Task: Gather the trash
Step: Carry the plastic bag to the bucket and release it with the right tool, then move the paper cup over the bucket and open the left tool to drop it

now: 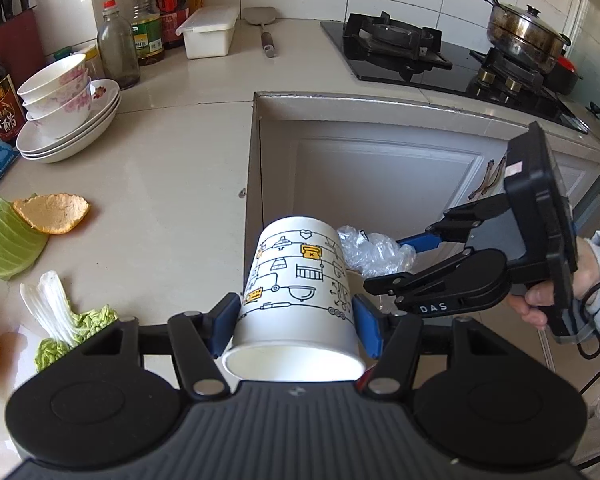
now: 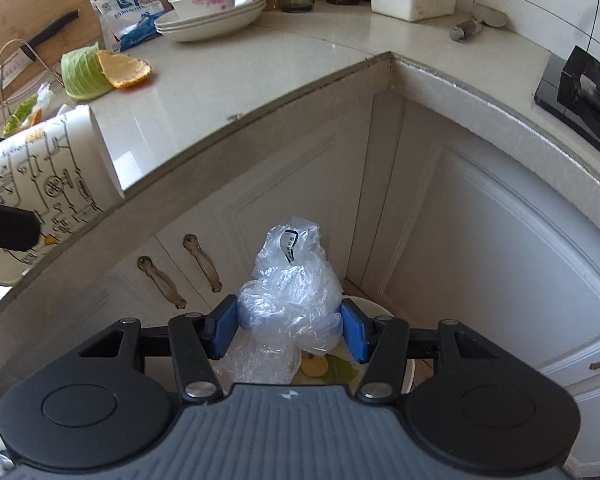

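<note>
Beyond the counter edge, left claw [image 1: 296, 322] clamps paper cup [image 1: 300, 284], right claw [image 2: 290, 328] crumpled plastic [image 2: 290, 292].

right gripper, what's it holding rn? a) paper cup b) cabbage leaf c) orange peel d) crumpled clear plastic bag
d, the right gripper has its jaws closed on the crumpled clear plastic bag in front of the cabinet doors, while the paper cup sits in the left gripper and the orange peel and cabbage leaf lie on the counter.
</note>
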A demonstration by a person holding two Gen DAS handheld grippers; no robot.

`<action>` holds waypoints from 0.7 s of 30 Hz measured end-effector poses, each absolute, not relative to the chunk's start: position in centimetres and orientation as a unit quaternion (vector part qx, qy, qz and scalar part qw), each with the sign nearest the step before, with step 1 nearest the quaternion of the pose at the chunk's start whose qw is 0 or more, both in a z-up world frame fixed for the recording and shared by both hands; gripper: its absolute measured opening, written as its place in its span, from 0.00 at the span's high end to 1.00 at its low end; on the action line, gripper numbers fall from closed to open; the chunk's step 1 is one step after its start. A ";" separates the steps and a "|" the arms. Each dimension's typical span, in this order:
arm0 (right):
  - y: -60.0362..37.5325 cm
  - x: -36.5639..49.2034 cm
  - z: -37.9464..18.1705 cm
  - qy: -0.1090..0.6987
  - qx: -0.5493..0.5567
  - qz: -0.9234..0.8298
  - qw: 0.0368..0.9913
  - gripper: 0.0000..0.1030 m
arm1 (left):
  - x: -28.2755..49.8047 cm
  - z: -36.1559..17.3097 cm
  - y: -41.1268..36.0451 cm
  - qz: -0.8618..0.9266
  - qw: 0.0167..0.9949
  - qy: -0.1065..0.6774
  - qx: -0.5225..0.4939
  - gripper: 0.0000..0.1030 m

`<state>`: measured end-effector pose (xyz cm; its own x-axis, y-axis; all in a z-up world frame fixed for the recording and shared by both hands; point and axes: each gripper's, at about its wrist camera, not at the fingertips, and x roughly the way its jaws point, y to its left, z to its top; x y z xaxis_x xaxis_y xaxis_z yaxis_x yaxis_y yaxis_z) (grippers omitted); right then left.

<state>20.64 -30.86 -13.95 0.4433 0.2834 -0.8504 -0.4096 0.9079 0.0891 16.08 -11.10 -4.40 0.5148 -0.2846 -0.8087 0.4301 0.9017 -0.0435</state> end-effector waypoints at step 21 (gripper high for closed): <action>-30.9 23.9 -22.6 0.521 -0.057 0.170 0.835 0.02 | 15.8 -5.1 -11.8 -0.164 0.872 0.455 0.078 0.41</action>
<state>23.91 -30.86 -22.56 0.4000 0.2248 -0.8885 -0.3438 0.9355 0.0818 15.83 -11.79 -5.10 0.5317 -0.2151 -0.8192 0.3563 0.9343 -0.0141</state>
